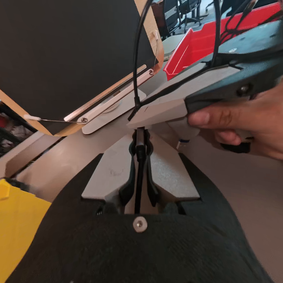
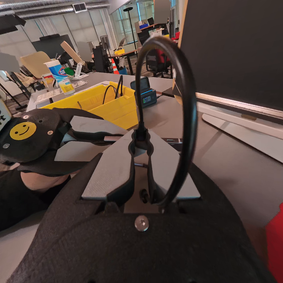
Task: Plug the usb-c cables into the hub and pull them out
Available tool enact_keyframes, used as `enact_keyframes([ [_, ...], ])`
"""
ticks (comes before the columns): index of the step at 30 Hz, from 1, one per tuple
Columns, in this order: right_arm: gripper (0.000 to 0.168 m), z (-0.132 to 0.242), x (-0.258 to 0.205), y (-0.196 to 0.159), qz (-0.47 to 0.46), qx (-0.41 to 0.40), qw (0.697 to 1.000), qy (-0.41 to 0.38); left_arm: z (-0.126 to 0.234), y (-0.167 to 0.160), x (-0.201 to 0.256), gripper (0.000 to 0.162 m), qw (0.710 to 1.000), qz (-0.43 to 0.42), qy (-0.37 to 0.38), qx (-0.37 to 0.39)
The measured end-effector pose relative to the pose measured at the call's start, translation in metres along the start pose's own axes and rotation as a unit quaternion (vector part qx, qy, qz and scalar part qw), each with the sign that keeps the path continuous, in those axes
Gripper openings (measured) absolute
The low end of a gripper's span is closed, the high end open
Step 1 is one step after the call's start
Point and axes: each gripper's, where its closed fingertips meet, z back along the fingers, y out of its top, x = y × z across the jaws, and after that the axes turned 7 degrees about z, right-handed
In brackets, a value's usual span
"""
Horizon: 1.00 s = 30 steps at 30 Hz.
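Left wrist view: the left gripper (image 1: 140, 138) occupies the lower centre of the frame, its jaws drawn narrow and clamped on the hub (image 1: 140, 138), a slim dark grey bar seen end-on, with a black lead running back between the fingers. Just above its tips, the right gripper (image 1: 134, 116) enters from the right edge, held by a hand (image 1: 238, 122). A monitor (image 1: 68, 53) on a white base fills the upper left; a red bin (image 1: 199, 46) lies at upper right and a yellow bin (image 1: 18, 222) at lower left.

Right wrist view: the right gripper (image 2: 141, 137) sits at centre frame, jaws narrow and gripping the black plug of a usb-c cable (image 2: 188, 114), which loops upward and back down to the right. The hub (image 2: 173, 141) shows as a grey bar just behind the fingertips. Whether the plug is seated cannot be told. The left gripper (image 2: 116, 137) reaches in from the left edge, touching the hub. All rest over a grey table (image 2: 229, 168).
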Motion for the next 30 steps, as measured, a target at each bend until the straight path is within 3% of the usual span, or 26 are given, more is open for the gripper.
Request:
enact_keyframes([
  [3, 0.007, 0.005, 0.001, 0.01, -0.03, 0.035, 0.999, -0.004, 0.001, 0.009, 0.006, 0.007, 0.994, 0.094, -0.055, 0.025],
  [11, 0.006, 0.015, 0.008, 0.023, -0.135, 0.12, 0.983, 0.011, 0.003, 0.023, 0.011, 0.008, 0.993, 0.088, -0.053, 0.051],
  [18, 0.007, 0.008, 0.003, 0.019, -0.166, 0.104, 0.979, 0.055, 0.007, 0.018, 0.005, 0.008, 0.994, 0.077, -0.06, 0.045],
  [24, 0.008, 0.014, -0.018, 0.033, -0.131, 0.112, 0.974, 0.144, 0.025, 0.03, 0.014, 0.007, 0.956, 0.207, -0.198, 0.063],
  [30, 0.009, 0.028, -0.024, 0.04, -0.032, 0.077, 0.987, 0.139, 0.036, 0.036, 0.023, 0.007, 0.937, 0.219, -0.262, 0.068],
])
